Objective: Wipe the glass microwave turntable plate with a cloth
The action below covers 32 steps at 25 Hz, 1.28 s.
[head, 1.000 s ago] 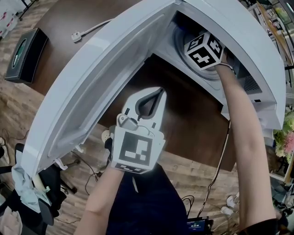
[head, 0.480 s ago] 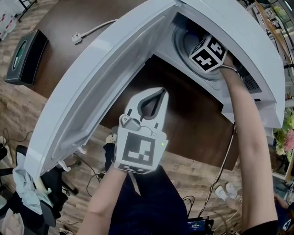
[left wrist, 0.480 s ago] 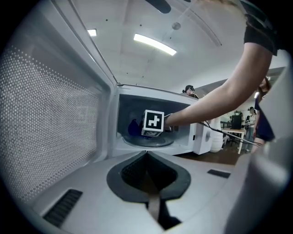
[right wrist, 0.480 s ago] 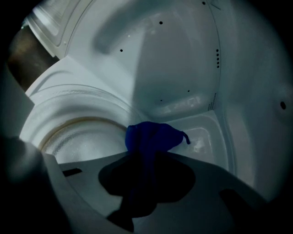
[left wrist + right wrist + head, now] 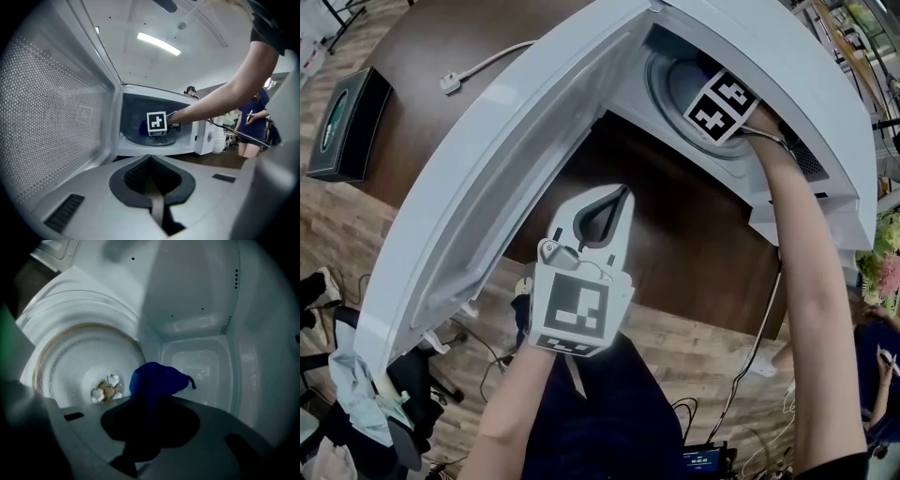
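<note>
1. Lying flat inside the white microwave (image 5: 787, 84), the round, ribbed glass plate (image 5: 79, 362) has brownish crumbs (image 5: 105, 389) at its centre.
2. The right gripper (image 5: 149, 399) is clenched on a bunched blue cloth (image 5: 157, 379), right of the crumbs.
3. The left gripper (image 5: 150, 158), clenched and empty, hangs nearer, outside the open door (image 5: 487, 178).

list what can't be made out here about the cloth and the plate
Right gripper view: the body of the right gripper hides whether the cloth touches the plate.
Same view: the lumps at the plate's centre are too blurred to identify.
Head view: that gripper's marker cube hides the cloth inside the microwave.
</note>
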{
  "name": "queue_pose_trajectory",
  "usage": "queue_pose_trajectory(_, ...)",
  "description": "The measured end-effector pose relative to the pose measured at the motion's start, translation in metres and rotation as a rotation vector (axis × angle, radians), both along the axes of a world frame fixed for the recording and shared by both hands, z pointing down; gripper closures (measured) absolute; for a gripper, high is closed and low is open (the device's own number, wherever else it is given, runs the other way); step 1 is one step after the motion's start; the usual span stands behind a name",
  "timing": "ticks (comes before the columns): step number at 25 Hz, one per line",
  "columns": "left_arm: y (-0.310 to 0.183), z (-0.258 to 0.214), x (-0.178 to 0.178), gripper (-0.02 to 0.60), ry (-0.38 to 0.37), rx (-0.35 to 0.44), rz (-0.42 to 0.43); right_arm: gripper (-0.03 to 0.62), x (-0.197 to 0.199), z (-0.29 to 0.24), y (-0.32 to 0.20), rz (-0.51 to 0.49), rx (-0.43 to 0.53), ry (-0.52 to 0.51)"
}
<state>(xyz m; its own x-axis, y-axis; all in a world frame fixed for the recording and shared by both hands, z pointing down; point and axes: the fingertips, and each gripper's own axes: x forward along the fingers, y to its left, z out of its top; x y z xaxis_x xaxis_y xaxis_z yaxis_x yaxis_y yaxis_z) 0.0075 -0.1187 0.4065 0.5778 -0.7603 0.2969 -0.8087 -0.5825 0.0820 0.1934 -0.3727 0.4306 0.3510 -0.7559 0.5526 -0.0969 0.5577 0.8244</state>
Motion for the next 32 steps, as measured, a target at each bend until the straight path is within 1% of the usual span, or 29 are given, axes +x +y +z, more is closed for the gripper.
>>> queue_pose_trajectory(7, 0.004, 0.006, 0.002, 0.577, 0.0, -0.013, 0.015, 0.514, 0.033, 0.001, 0.014, 0.073, -0.073, 0.157)
queue_pose_trajectory(11, 0.006, 0.005, 0.003, 0.577, 0.003, -0.017, 0.018, 0.514, 0.06, 0.003, 0.028, 0.154, -0.173, 0.271)
queue_pose_trajectory(15, 0.007, 0.004, 0.002, 0.577, 0.003, -0.017, 0.019, 0.514, 0.069, 0.001, 0.039, 0.207, -0.244, 0.321)
queue_pose_trajectory(19, 0.008, 0.004, 0.001, 0.577, 0.003, -0.018, 0.016, 0.513, 0.07, 0.003, 0.042, 0.197, -0.243, 0.359)
queue_pose_trajectory(20, 0.008, 0.004, 0.001, 0.577, 0.004, -0.018, 0.016, 0.511, 0.07, 0.002, 0.041, 0.189, -0.233, 0.362)
queue_pose_trajectory(22, 0.01, 0.003, 0.002, 0.577, 0.007, -0.018, 0.02, 0.508, 0.065, -0.004, 0.038, 0.175, -0.187, 0.327)
queue_pose_trajectory(26, 0.011, 0.007, 0.003, 0.577, 0.004, -0.028, 0.02, 0.503, 0.049, -0.019, 0.031, 0.154, -0.047, 0.189)
queue_pose_trajectory(28, 0.011, 0.009, 0.004, 0.577, -0.001, -0.034, 0.02, 0.502, 0.036, -0.023, 0.029, 0.104, 0.037, 0.142)
queue_pose_trajectory(30, 0.01, 0.01, 0.004, 0.577, -0.004, -0.035, 0.02, 0.502, 0.019, -0.033, 0.027, 0.032, 0.13, 0.106)
queue_pose_trajectory(32, 0.009, 0.01, 0.004, 0.577, -0.005, -0.035, 0.019, 0.502, 0.002, -0.041, 0.028, -0.026, 0.201, 0.041)
